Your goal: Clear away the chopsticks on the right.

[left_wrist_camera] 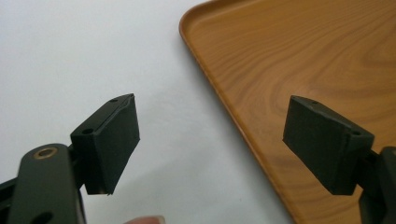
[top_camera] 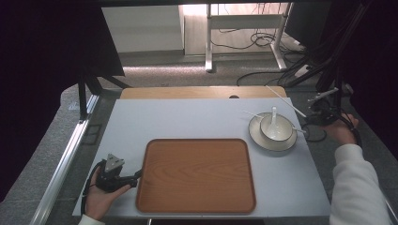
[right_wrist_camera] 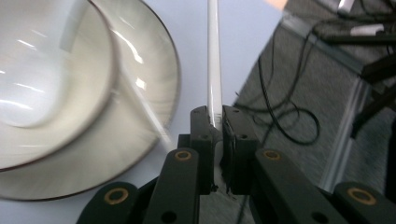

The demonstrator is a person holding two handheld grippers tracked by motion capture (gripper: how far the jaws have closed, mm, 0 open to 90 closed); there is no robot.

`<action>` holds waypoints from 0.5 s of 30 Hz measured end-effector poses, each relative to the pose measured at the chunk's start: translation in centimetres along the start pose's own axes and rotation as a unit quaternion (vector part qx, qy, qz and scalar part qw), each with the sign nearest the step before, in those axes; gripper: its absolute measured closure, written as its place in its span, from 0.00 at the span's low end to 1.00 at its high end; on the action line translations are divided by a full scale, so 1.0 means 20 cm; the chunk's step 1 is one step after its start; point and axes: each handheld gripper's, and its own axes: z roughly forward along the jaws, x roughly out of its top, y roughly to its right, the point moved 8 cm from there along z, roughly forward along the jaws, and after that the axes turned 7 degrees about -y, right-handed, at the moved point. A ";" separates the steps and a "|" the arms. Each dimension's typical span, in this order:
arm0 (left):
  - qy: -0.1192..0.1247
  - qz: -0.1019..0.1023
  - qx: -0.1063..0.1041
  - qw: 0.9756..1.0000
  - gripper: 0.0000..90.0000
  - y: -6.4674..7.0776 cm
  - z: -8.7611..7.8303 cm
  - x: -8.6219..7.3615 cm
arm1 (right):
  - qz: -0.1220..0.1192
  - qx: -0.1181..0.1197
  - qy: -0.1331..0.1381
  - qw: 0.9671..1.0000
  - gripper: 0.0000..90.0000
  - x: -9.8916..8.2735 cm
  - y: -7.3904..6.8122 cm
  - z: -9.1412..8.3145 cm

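Observation:
My right gripper point(right_wrist_camera: 215, 116) is shut on a thin white chopstick point(right_wrist_camera: 214, 56) that sticks out straight past its jaws. In the high view the right gripper point(top_camera: 313, 117) hovers just off the table's right edge, and the chopstick point(top_camera: 284, 101) slants up and to the left from it. Beside it a white bowl point(top_camera: 278, 131) with a white spoon point(top_camera: 273, 115) sits on a white plate point(top_camera: 257, 137). A second chopstick point(top_camera: 253, 114) lies across the plate. My left gripper point(top_camera: 136, 177) rests open at the left edge of the wooden tray point(top_camera: 197, 173), its jaws point(left_wrist_camera: 210, 144) holding nothing.
The tray lies empty on a pale grey mat point(top_camera: 187, 122) over the wooden table. Cables point(top_camera: 263, 40) and desk legs stand on the floor beyond the table, and more cables point(right_wrist_camera: 289, 121) hang off its right side. A metal rail point(top_camera: 65, 159) runs along the left.

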 end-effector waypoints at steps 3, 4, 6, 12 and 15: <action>0.008 0.004 -0.005 1.000 0.20 0.01 -0.01 0.02 | 0.006 0.010 0.032 0.999 0.93 -0.01 -0.06 -0.10; 0.010 0.005 -0.007 1.000 0.20 0.02 -0.01 0.03 | 0.006 0.011 0.038 0.999 0.94 -0.02 -0.08 -0.13; 0.012 0.006 -0.011 1.000 0.20 0.02 -0.01 0.04 | 0.005 0.015 0.050 0.999 0.93 -0.04 -0.13 -0.19; 0.018 0.008 -0.020 1.000 0.20 0.04 -0.01 0.06 | 0.005 0.033 0.080 0.996 0.93 -0.10 -0.32 -0.35; 0.021 0.009 -0.022 0.999 0.20 0.05 -0.01 0.07 | 0.001 0.047 0.090 0.995 0.93 -0.15 -0.43 -0.40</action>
